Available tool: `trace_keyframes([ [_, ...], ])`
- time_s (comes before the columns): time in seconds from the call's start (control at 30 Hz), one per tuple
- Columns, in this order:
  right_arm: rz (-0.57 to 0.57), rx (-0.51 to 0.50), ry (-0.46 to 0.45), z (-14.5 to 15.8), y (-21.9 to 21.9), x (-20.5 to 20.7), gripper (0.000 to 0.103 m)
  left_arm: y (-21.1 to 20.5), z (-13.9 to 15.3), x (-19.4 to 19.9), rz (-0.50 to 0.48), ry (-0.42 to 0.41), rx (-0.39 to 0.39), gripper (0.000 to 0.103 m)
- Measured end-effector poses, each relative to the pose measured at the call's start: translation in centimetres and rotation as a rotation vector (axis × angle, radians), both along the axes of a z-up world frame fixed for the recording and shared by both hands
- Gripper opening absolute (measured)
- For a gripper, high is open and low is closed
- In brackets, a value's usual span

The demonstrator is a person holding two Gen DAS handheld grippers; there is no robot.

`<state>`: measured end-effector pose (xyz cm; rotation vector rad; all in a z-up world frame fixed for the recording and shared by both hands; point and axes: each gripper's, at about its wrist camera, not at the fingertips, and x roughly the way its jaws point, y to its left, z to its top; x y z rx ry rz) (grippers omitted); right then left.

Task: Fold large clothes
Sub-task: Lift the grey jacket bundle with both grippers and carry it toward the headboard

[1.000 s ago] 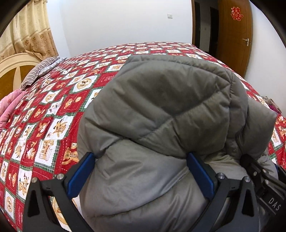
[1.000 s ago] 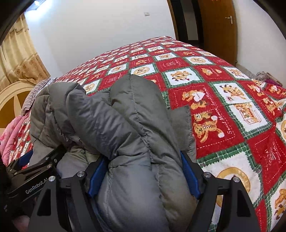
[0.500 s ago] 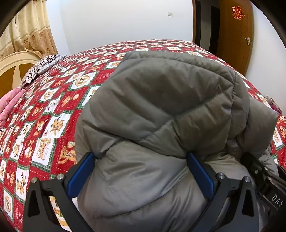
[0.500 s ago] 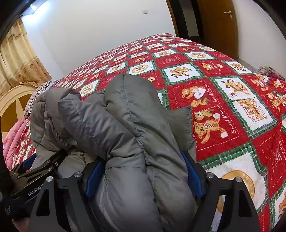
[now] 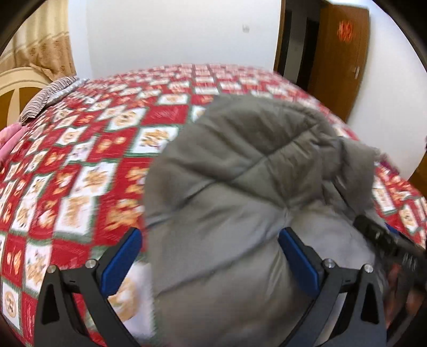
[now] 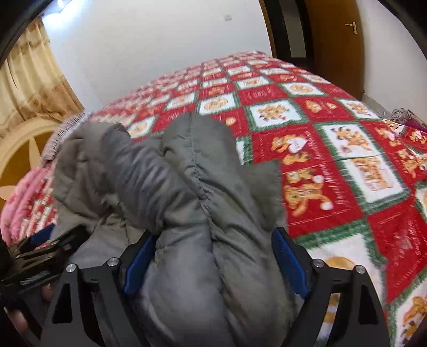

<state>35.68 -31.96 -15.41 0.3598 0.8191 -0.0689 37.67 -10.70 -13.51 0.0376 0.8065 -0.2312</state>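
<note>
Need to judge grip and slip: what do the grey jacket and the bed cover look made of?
Jacket: looks like smooth, slightly shiny synthetic shell, padded; stitched quilt lines and puffy bulges suggest it. Bed cover: looks like soft, matte, possibly fleecy printed fabric; fuzzy pattern edges, though blur leaves it open.

Both cameras sit close above the grey padded jacket (image 5: pixel 240 186), angled down across the bed (image 6: pixel 333 160) toward the far wall; each catches the other claw at its edge

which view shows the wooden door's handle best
The right wrist view: the brown wooden door stands fairly sharp, its metal lever handle clear against it. In the left wrist view the door is blurred, its handle only a smear.
</note>
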Motion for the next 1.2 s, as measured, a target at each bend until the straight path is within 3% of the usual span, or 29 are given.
trace_keyframes([
  [0.13,0.001,0.102,-0.021,-0.1,-2.1,-2.3,0.094,3.1,-1.1,-1.2,-0.022,0.040,-0.090,0.103],
  [0.27,0.031,0.157,-0.005,-1.4,-2.8,-2.0,0.096,2.5,-3.0,-0.1,-0.053,0.100,-0.202,0.103],
  [0.43,0.068,0.177,-0.011,-1.9,-2.9,-1.5,0.094,0.4,-3.6,1.1,-0.117,0.132,-0.233,0.103],
  [0.63,0.126,0.233,-0.042,-2.3,-2.9,-1.6,0.074,-0.7,-3.2,0.8,-0.151,0.120,-0.194,0.103],
  [0.67,0.140,0.262,-0.044,-2.5,-3.0,-1.5,0.066,-0.7,-3.1,0.6,-0.153,0.116,-0.193,0.103],
  [0.73,0.167,0.315,-0.046,-2.7,-3.1,-1.4,0.048,-1.1,-2.7,0.2,-0.173,0.087,-0.165,0.081],
  [0.77,0.181,0.355,-0.048,-2.8,-3.1,-1.3,0.042,-1.6,-2.2,-0.2,-0.185,0.064,-0.131,0.075],
  [0.83,0.180,0.364,-0.058,-2.9,-3.0,-1.4,0.036,-2.4,-1.2,-0.9,-0.197,0.017,-0.057,0.055],
  [0.93,0.175,0.350,-0.089,-2.4,-2.6,-2.0,0.028,-2.3,0.0,-1.6,-0.198,0.001,-0.025,0.038],
  [1.03,0.167,0.302,-0.107,-1.3,-1.6,-2.6,0.024,-2.1,1.1,-2.3,-0.192,-0.014,-0.001,0.029],
  [1.2,0.179,0.275,-0.124,0.5,-0.3,-3.2,0.021,-1.1,2.3,-3.3,-0.170,-0.039,0.018,0.026],
])
